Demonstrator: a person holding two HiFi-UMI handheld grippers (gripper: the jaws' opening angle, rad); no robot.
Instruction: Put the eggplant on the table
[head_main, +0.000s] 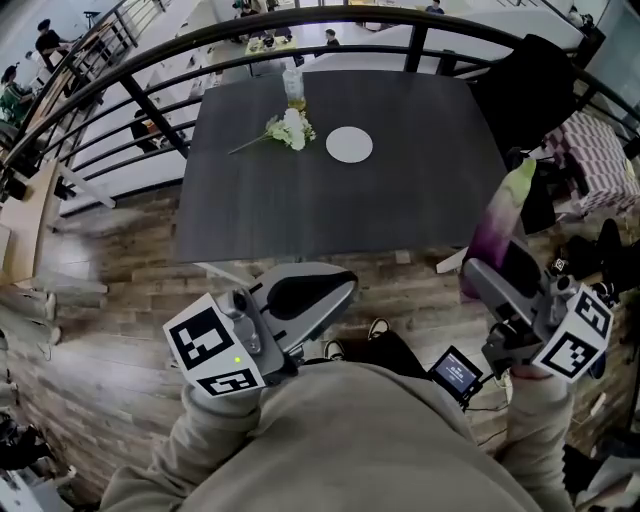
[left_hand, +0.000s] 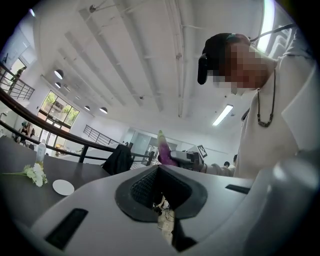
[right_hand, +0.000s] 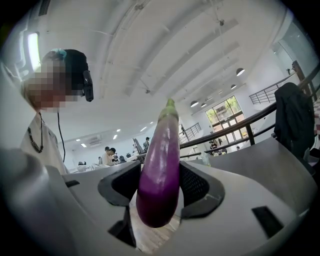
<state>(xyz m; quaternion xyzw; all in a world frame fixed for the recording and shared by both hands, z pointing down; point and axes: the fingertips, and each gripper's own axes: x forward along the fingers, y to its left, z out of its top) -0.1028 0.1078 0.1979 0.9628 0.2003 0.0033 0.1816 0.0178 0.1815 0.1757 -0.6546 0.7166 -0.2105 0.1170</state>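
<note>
A long purple eggplant (head_main: 497, 225) with a pale green top stands upright between the jaws of my right gripper (head_main: 488, 275), which is shut on its lower part. In the right gripper view the eggplant (right_hand: 160, 165) fills the gap between the pads, its tip pointing up. The gripper hangs over the wooden floor just off the near right corner of the dark table (head_main: 330, 210). My left gripper (head_main: 310, 292) is at the lower left, below the table's near edge, jaws shut with nothing in them. From the left gripper view the eggplant (left_hand: 163, 150) shows beyond its closed jaws.
On the table's far side lie a white plate (head_main: 349, 145), a bunch of white flowers (head_main: 288, 130) and a bottle (head_main: 293, 88). A black jacket (head_main: 530, 80) hangs on a chair at the table's right. A dark curved railing (head_main: 130, 80) runs behind the table.
</note>
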